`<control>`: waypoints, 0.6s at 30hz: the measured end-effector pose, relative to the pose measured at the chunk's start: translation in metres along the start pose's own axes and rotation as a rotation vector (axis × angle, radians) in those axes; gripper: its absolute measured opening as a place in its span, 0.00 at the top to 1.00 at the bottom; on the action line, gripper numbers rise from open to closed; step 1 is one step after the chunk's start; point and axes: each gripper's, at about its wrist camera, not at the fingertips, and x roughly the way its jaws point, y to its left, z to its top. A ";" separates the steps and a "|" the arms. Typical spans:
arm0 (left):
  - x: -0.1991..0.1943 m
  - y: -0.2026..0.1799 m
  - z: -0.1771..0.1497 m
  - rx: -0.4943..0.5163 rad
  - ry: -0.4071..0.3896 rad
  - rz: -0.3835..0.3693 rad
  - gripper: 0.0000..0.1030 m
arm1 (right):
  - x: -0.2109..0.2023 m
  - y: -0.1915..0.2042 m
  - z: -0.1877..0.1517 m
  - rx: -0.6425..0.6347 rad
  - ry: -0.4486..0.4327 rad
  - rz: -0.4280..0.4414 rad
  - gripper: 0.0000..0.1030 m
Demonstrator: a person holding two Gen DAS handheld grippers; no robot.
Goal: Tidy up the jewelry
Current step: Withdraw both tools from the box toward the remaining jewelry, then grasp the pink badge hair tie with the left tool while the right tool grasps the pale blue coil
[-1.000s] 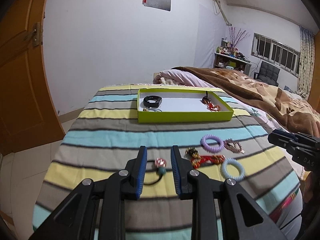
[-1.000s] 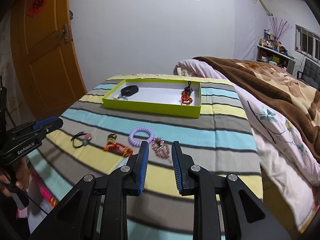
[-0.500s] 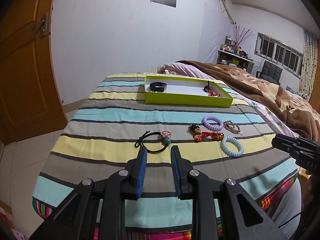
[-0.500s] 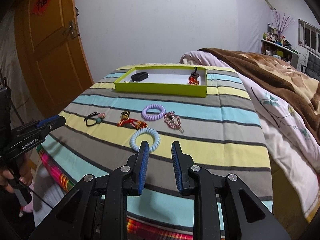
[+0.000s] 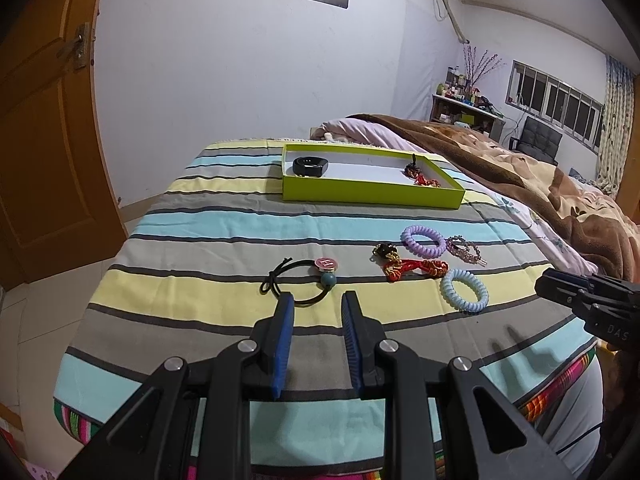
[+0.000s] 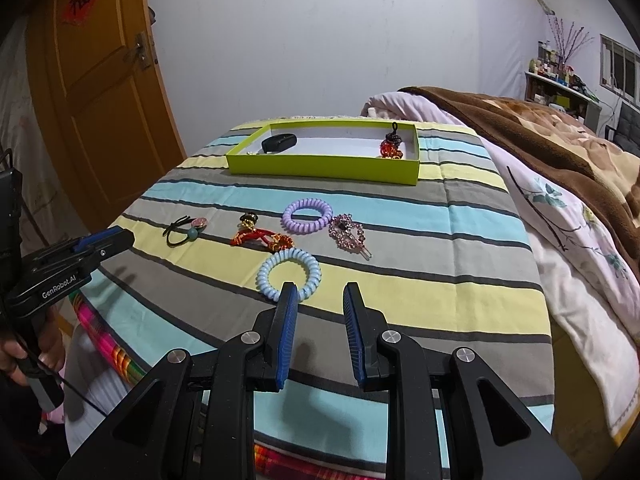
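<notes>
Because the green tray at the far end of the striped cloth already holds a black band and a red beaded charm, I read it as the collecting place, with the loose pieces still waiting on the near stripes. From the left wrist view, my left gripper points down and forward with its jaws parted and nothing between them, lined up just short of the black hair tie with its pink disc and teal bead. To its right lie a red knotted bracelet, a purple coil tie, a beaded pink clip and a pale blue coil tie, all close together, which I judge makes single picks fiddly. From the right wrist view, my right gripper is also tilted down, jaws apart and empty; its left pad overlaps the near edge of the pale blue coil tie in the picture, though I cannot tell whether it touches. The left gripper shows at the left edge of this view, held in a hand low beside the table.
</notes>
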 end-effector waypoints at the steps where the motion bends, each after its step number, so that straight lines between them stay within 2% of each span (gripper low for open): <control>1: 0.002 0.000 0.001 0.002 0.002 -0.002 0.75 | 0.001 0.000 0.000 0.000 0.001 0.002 0.76; 18: 0.048 -0.010 0.015 0.032 0.061 -0.036 0.73 | 0.050 0.003 0.013 -0.006 0.070 0.026 0.76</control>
